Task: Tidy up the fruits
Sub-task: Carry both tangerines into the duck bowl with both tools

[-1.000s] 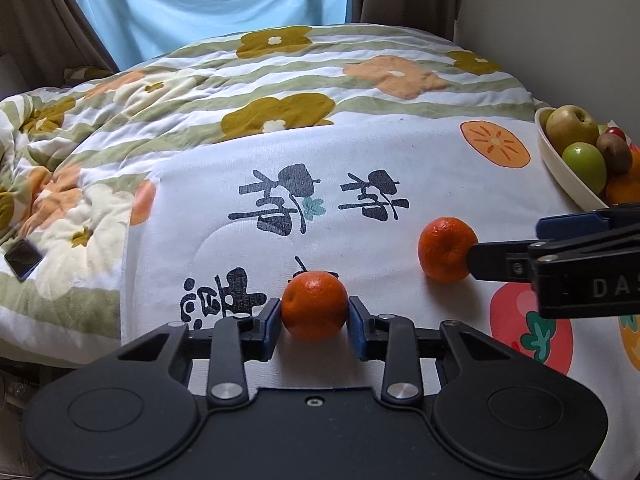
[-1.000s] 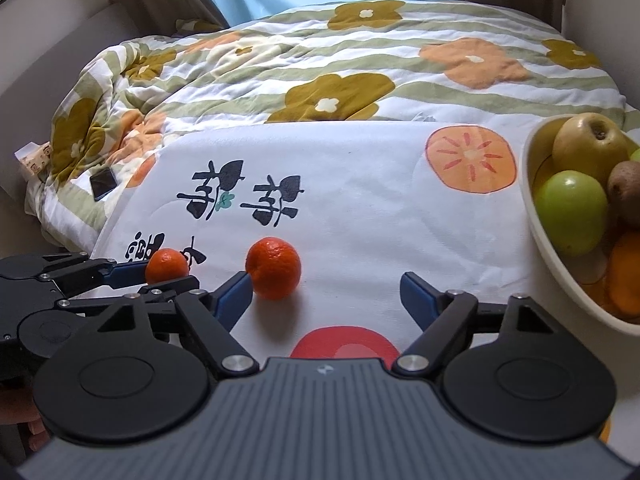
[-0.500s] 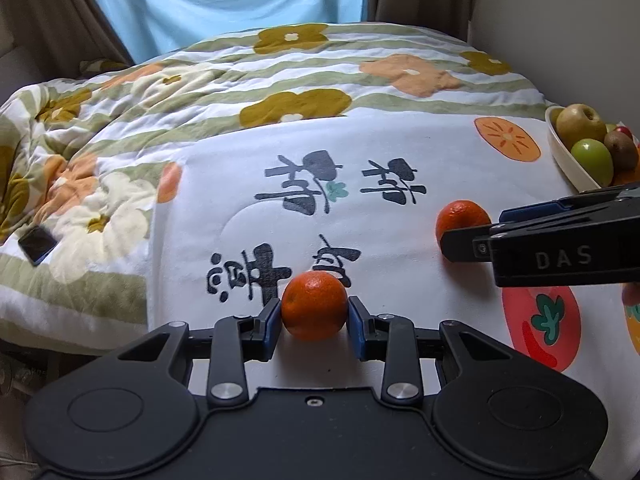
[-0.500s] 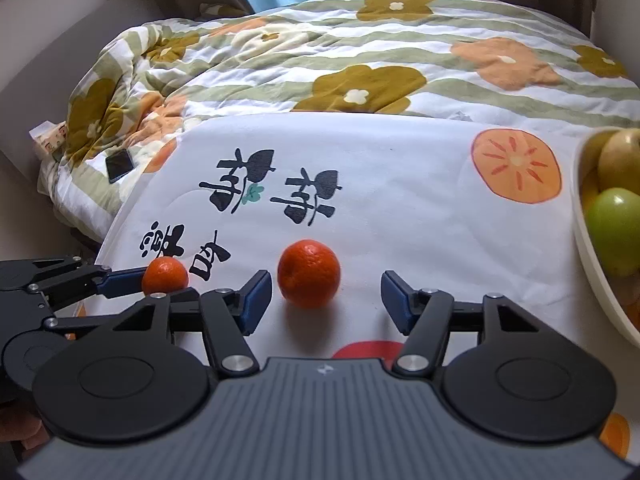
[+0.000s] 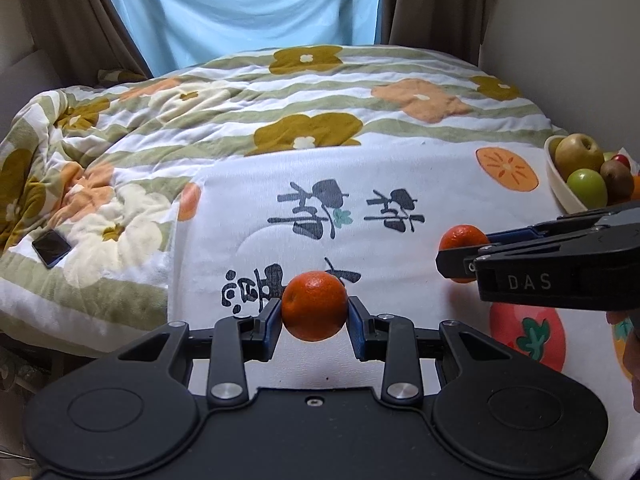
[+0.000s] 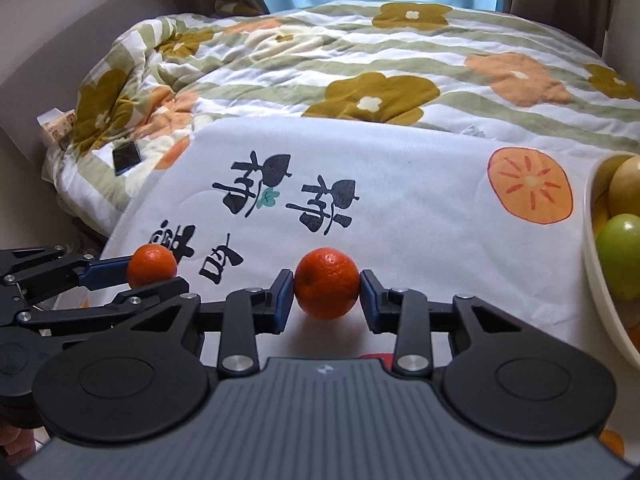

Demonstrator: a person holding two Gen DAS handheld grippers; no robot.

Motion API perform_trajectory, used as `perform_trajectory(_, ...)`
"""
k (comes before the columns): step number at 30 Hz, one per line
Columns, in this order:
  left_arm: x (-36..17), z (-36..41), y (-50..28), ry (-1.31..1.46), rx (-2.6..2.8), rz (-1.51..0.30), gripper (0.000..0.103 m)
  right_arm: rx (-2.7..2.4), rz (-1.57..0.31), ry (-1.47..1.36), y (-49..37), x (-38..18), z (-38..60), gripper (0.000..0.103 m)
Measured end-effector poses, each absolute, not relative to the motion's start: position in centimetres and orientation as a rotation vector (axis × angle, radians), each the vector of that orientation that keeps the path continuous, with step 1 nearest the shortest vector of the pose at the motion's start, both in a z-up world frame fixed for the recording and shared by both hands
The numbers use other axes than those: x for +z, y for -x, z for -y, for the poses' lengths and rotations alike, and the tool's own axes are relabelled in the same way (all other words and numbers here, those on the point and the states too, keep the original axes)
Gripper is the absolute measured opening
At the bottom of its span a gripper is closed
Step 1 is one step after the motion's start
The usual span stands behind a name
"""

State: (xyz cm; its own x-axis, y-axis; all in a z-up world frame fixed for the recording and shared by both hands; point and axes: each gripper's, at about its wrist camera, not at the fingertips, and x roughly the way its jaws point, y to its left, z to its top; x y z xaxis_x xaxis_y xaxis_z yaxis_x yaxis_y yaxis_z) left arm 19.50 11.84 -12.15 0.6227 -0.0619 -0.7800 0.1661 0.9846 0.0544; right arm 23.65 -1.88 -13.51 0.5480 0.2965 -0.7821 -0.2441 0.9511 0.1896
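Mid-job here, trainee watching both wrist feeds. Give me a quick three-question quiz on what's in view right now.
1. True or false: the left gripper holds an apple.
2. Which lies on the flowered quilt? A) spoon B) dark phone C) cup
3. What stands at the right edge of the white cloth?

Key:
1. False: it grips a tangerine.
2. B.
3. A cream bowl of fruit. The right gripper is closing its fingers on the second tangerine.

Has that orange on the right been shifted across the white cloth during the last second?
No. The orange sits just below the black printed characters, as before; only the right gripper is closing around it.
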Motion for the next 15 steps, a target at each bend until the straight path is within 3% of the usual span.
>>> perform_trajectory(15, -6.9, -6.3, -17.4, -0.113, -0.162, -0.809, 0.038, 0.279, -0.866, -0.098, -20.1, -8.6, 7.4, 0.050)
